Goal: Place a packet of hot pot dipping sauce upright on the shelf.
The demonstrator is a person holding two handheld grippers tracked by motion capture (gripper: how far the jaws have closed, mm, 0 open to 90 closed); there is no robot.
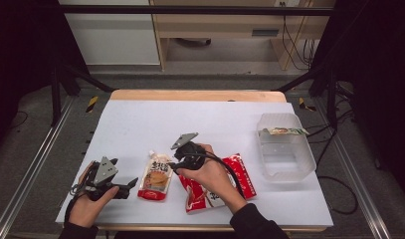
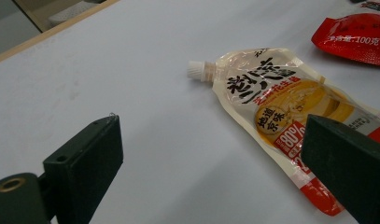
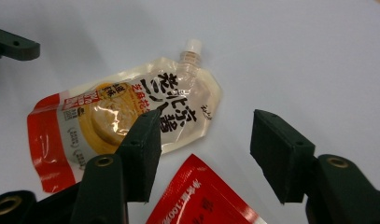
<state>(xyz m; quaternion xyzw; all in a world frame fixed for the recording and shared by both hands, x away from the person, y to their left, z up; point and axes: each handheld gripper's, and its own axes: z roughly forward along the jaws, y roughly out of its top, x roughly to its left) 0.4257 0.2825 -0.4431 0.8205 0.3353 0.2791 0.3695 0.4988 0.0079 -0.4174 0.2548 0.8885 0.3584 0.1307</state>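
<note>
Work surface: white table top (image 1: 140,124) with a light wooden back edge; the far half and the left part lie bare, giving open room to move. The items sit along the near edge.

Spouted sauce pouch (image 1: 156,176): lies flat near the front edge, between the two grippers, white screw cap pointing away from the person. Soft, glossy, translucent film, cream at the top, with a red band at the bottom and a round yellow picture. Large black Chinese characters run down the front; a red label reads "80%" in the left gripper view (image 2: 290,98). In the right gripper view the pouch (image 3: 127,116) lies ahead of the jaws, its edge just beside the red packet.

Red snack packet (image 1: 240,179): flat, shiny foil, partly under the right hand and forearm. White print reads "100克" (image 2: 360,39); its corner shows between the right jaws (image 3: 201,196).

Clear plastic tub (image 1: 284,149): rectangular with rounded corners, at the right side, well apart from the pouch. A small printed sachet (image 1: 282,131) rests across its far rim; its writing is too small to read.

Left gripper (image 1: 125,186): at the front left corner, jaws spread wide, nothing between them, just beside the pouch's red end.

Right gripper (image 1: 174,167): over the pouch's right edge, jaws parted about halfway, clamping nothing.
</note>
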